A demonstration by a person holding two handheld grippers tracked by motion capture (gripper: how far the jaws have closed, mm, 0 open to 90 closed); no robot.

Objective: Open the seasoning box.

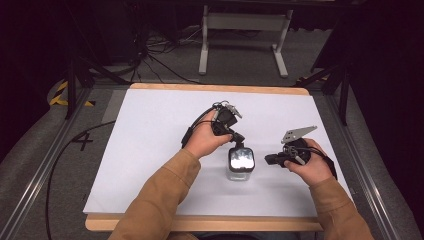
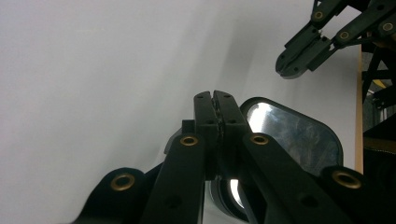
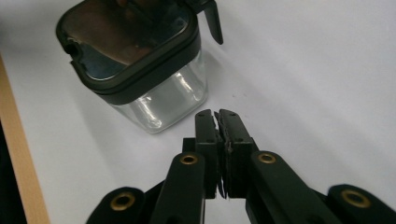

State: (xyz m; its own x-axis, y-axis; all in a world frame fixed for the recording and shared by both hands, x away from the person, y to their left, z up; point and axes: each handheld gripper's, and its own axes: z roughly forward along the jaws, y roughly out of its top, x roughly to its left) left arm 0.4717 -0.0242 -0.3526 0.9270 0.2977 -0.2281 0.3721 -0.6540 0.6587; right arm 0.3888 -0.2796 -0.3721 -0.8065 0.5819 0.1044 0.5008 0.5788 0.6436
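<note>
We see a clear square jar [image 1: 240, 164] with a dark lid standing upright on the white desk [image 1: 150, 150], near the front edge, right of centre. Our left gripper [image 1: 239, 141] sits at the lid's far rim, jaws pressed together; whether it touches, we cannot tell. Our right gripper [image 1: 268, 159] lies just beside the jar on its right, jaws closed on nothing. We judge the left nearer.
</note>
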